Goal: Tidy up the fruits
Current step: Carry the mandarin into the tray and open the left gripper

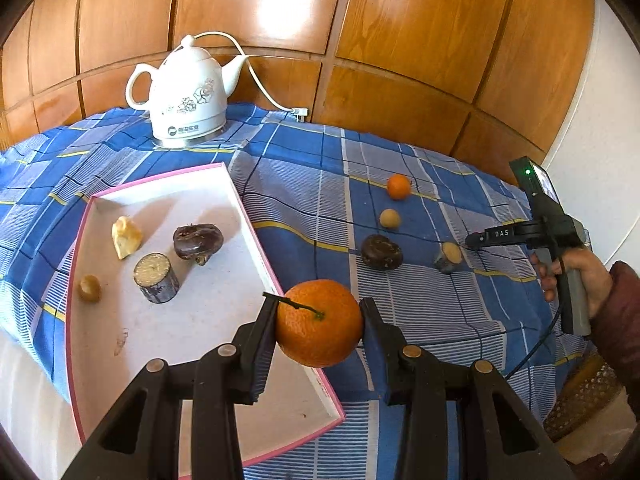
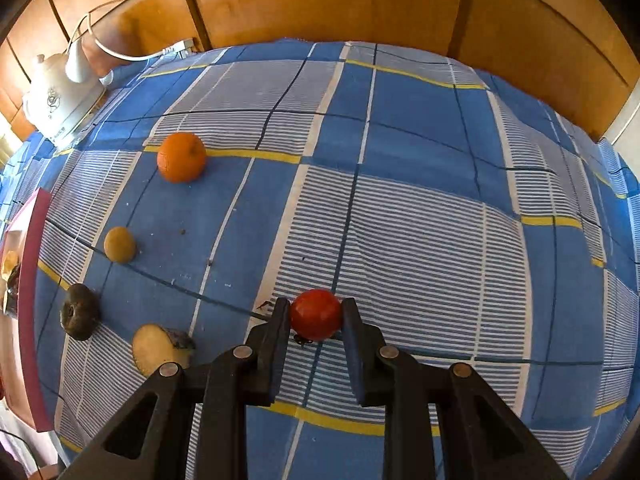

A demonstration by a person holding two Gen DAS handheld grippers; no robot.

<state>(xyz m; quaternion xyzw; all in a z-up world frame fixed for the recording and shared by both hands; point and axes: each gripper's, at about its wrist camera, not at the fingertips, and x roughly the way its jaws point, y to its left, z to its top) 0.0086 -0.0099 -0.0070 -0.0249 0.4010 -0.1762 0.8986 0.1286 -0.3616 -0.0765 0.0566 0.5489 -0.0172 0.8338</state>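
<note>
Fruits lie in two groups on the blue checked tablecloth (image 2: 400, 140): some in the white tray with a pink rim (image 1: 236, 184), others loose on the cloth.

The left gripper (image 1: 320, 320) is clenched on a large orange (image 1: 319, 322), its two pads pressing the fruit from both sides. This orange has a thin green stem on top and hangs over the right edge of the tray. The right gripper (image 2: 316, 314) is clenched on a small red fruit (image 2: 316, 314), round and shiny, held above the cloth. In the left wrist view a hand (image 1: 576, 276) holds the handle of the right gripper, with a dark red sleeve (image 1: 620, 312) behind it.

Inside the tray I count four pieces: one pale yellow chunk (image 1: 126, 237), one dark brown fruit (image 1: 197, 241), one short cylinder with a pale cut top and dark skin (image 1: 156, 278), and one small tan ball (image 1: 89, 288).

On the cloth, in the right wrist view, I count four loose pieces in a row: one small orange (image 2: 181, 157), one little tan ball (image 2: 119, 244), one dark brown fruit (image 2: 80, 312), and one cut piece with a pale face (image 2: 160, 348), lying on its side just beside the left finger of the right gripper.

So there are two oranges in all, two dark brown fruits, two tan balls, two cut pieces, one yellow chunk and one red fruit.

One white kettle (image 1: 188, 96) with a cord stands at the far edge of the cloth, well apart from the fruits
</note>
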